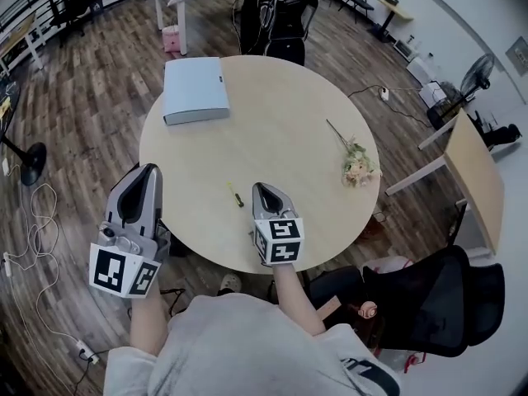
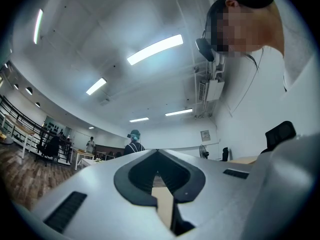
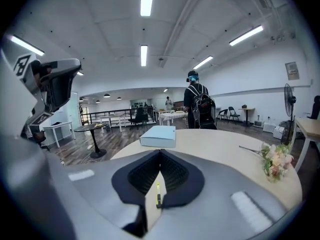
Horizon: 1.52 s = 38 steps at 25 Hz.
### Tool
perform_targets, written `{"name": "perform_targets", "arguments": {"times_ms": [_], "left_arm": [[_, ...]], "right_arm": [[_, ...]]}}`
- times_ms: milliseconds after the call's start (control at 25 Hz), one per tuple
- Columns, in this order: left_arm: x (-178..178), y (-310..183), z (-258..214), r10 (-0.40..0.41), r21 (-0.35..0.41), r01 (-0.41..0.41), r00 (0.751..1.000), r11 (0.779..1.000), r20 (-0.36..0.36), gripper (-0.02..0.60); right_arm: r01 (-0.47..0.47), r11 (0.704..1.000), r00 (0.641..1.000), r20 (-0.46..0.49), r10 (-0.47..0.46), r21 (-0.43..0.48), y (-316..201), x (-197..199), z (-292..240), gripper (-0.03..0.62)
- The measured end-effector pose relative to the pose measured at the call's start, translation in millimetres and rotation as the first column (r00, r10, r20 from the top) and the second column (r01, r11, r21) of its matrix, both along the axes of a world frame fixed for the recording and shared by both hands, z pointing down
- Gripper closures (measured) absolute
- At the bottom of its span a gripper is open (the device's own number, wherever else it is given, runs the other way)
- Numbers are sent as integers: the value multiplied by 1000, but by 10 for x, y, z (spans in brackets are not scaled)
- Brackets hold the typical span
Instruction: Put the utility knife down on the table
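Round table, light wood top. Knife, yellow, lay flat on it near the front edge, just left of the right gripper and not touching it. Right gripper was over the table, jaws together, tip pointing away from the person. Left gripper was off the table's left edge, over the wood floor, jaws together too. Grey-blue box lay at the far left of the top. Flower sprig lay near the right edge. Black chair stood at lower right. A person stood beyond the table.
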State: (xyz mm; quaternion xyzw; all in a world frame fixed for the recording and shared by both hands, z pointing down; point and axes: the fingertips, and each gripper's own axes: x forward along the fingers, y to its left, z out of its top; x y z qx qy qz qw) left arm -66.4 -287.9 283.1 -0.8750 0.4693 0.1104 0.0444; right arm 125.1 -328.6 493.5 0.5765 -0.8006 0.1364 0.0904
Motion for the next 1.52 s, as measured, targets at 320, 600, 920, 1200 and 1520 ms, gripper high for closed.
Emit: {"name": "perform_targets", "arguments": {"times_ms": [320,600,920,1200,1520], "left_arm": [[25,138,-93,40,23,-40,999,999,-7,574],[46,278,-142,73,32,-73,997,997,-11,574],[42,400,-182,102,45,-101,995,994,-14,574],[23,519,-224,121,54,-120,993,991,-13,574],[-61,632,-230,139,57,-137,990,989,-20,574]], "right_arm": [[-27,991,999,24,24,134,216,23,-594,583],[-52,973,999,-3,54,224,468,50,-994,583],[-80,950,996,0,84,303,720,81,-1344,583],[-97,930,995,17,97,355,937,72,-1584,583],[-132,909,991,38,127,396,1160,47,-1775,583]]}}
